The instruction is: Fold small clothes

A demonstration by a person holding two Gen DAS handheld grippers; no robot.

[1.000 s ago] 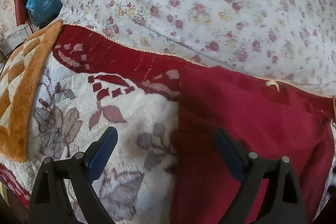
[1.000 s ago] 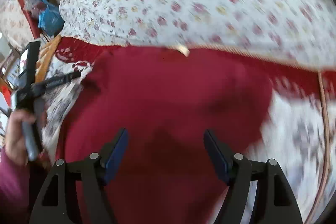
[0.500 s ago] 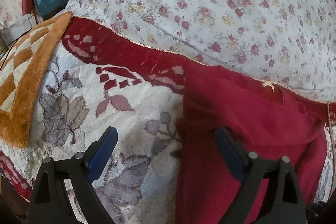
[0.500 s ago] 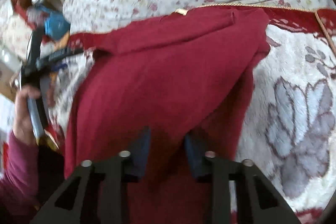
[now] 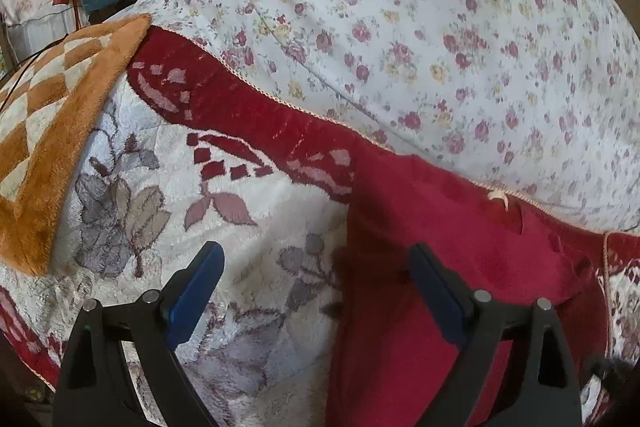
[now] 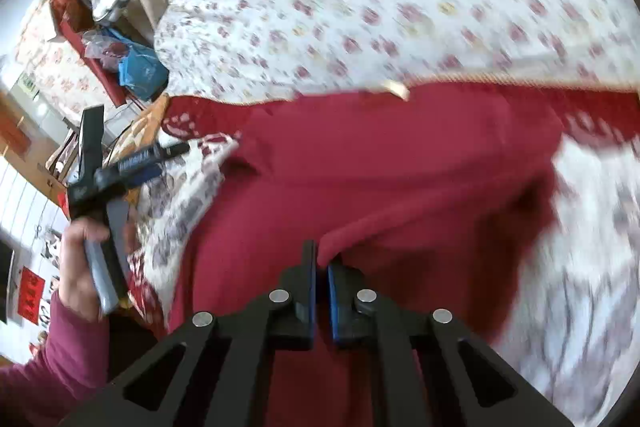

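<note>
Right gripper (image 6: 322,263): jaws just closed, now clamped on a raised fold of the red garment (image 6: 400,167). Left gripper (image 5: 316,267): jaws spread wide over the garment's left edge, nothing gripped. Garment lies on plush blanket (image 5: 248,239); floral quilt (image 5: 400,27) behind.

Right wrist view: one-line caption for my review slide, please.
Right gripper shut on a fold of the red garment spread over the plush blanket; left gripper held open alongside.
</note>
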